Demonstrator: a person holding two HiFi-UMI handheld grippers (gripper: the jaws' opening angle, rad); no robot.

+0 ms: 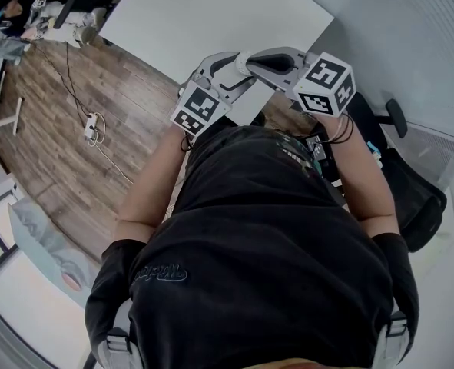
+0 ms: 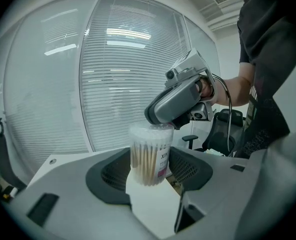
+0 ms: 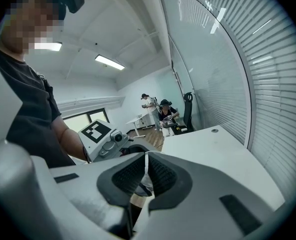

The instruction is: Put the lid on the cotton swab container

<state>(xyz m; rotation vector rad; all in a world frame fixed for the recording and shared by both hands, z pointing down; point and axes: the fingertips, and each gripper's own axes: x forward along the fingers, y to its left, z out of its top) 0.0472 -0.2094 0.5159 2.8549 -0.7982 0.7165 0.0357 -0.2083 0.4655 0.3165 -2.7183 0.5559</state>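
Note:
My left gripper (image 2: 149,173) is shut on a clear cotton swab container (image 2: 148,156), which it holds upright in the air. The container is full of swabs and has a pink label. A clear lid (image 2: 152,130) sits at its top. My right gripper (image 2: 180,101) comes down onto that lid from above. In the right gripper view the right gripper (image 3: 145,170) has its pads nearly together on a thin white edge, with the lid (image 3: 143,185) just below. In the head view the left gripper (image 1: 215,71) and right gripper (image 1: 266,58) meet above the table, and the container is hidden there.
A white table (image 1: 211,14) lies below the grippers, with a wall of glass and blinds (image 2: 122,74) behind it. A black office chair (image 1: 411,183) stands at the right. A power strip with cables (image 1: 92,125) lies on the wooden floor. People sit at a far desk (image 3: 165,115).

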